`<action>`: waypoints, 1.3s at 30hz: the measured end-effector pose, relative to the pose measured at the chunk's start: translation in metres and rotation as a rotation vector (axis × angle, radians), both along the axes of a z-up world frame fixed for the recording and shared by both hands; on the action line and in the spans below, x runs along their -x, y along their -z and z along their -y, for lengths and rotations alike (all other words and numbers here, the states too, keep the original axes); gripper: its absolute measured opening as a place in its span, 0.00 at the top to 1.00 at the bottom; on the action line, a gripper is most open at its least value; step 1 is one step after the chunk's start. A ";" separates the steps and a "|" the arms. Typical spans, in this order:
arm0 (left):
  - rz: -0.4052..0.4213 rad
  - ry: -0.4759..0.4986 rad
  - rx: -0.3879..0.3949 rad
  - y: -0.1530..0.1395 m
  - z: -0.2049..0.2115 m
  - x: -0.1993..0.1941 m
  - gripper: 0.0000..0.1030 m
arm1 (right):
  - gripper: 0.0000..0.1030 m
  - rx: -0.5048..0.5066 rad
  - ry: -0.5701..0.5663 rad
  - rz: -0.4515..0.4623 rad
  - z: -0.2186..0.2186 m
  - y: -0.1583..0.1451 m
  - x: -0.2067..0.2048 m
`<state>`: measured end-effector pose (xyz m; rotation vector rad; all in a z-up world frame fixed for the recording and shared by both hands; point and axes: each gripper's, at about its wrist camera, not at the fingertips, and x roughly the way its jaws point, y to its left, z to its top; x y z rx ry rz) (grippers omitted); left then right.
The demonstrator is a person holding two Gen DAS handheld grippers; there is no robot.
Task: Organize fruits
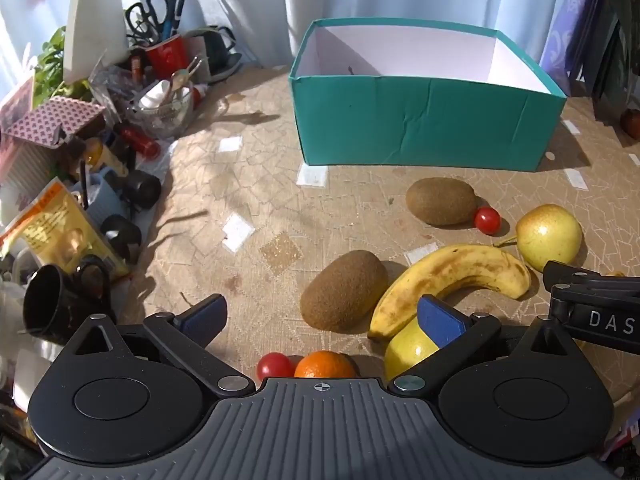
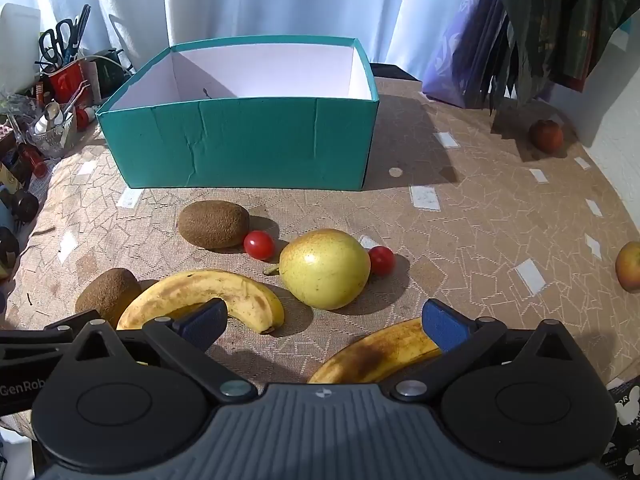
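Both claws are seen with jaws spread wide and nothing held. From the left wrist view, the left claw is held low over the counter, with a tomato and an orange just ahead of its body, between the fingers. A near kiwi is found touching a banana, whose lower end is laid against a yellow apple partly hidden by the right finger. A far kiwi is seen with a second tomato just beside it, and a pear is set near the banana's tip. Bare counter is left between the fruit and the teal box, whose white inside looks empty apart from a small dark speck. The left edge is crowded by clutter, including a red cup filled with scissors and pens and a black mug lying on its side. From the right wrist view, the right claw is held over a second banana, which is touched by neither finger as far as can be told. The pear is flanked by a tomato on each side. Open counter is seen to the right, where a red apple at the edge and a dark fruit near the wall are set well apart from the rest.
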<state>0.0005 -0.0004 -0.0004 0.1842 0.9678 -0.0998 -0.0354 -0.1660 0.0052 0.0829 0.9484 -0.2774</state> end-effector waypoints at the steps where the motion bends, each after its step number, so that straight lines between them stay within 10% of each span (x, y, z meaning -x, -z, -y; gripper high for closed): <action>1: -0.001 0.000 0.000 0.000 0.000 0.000 0.00 | 0.00 -0.001 0.000 0.000 0.000 0.000 0.000; 39: -0.009 -0.003 0.007 0.009 0.000 0.001 0.00 | 0.00 0.004 -0.002 0.000 0.000 0.001 0.001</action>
